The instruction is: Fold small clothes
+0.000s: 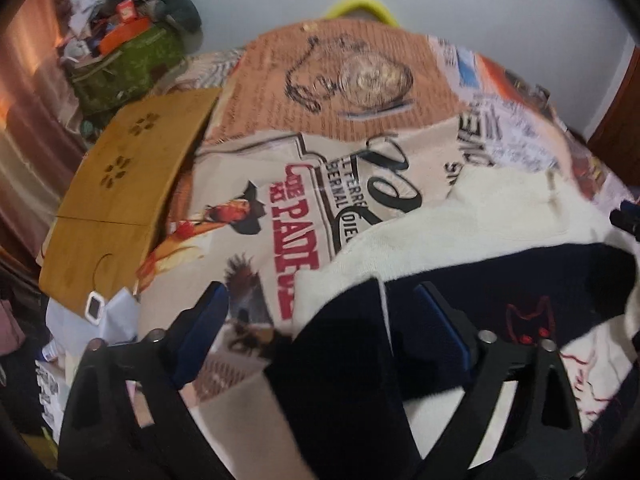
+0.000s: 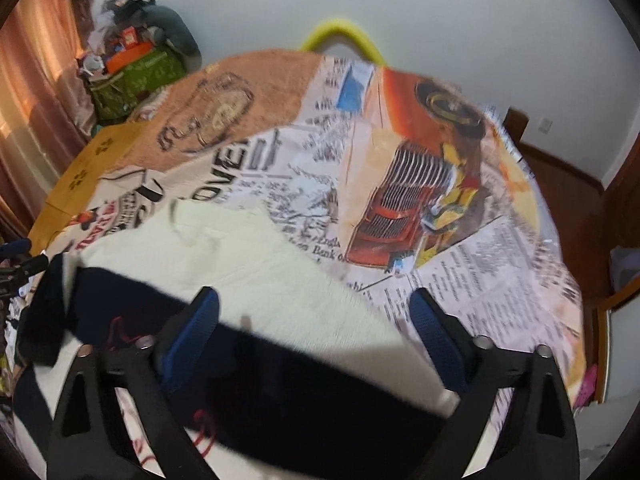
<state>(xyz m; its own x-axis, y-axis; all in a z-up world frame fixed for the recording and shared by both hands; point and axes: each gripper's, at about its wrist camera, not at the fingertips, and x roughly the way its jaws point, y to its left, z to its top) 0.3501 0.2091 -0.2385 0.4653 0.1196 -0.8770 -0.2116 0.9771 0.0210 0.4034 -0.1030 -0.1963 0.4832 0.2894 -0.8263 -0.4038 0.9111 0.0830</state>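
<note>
A small cream and navy garment (image 1: 472, 224) with red stitched cat outlines lies on the printed tablecloth (image 1: 280, 152). In the left wrist view my left gripper (image 1: 324, 312) is open, its blue pads either side of a raised navy fold (image 1: 344, 360) of the garment. In the right wrist view the same garment (image 2: 256, 264) spreads across the near table. My right gripper (image 2: 316, 320) is open over its navy band (image 2: 320, 392), jaws wide apart. The left gripper's tip (image 2: 20, 256) shows at the left edge.
A yellow wooden board (image 1: 120, 192) lies at the table's left side. A green bag (image 1: 120, 64) heaped with clutter stands at the back left by a curtain. A yellow chair back (image 2: 340, 36) rises behind the table. Brown wooden furniture (image 2: 560, 184) stands at the right.
</note>
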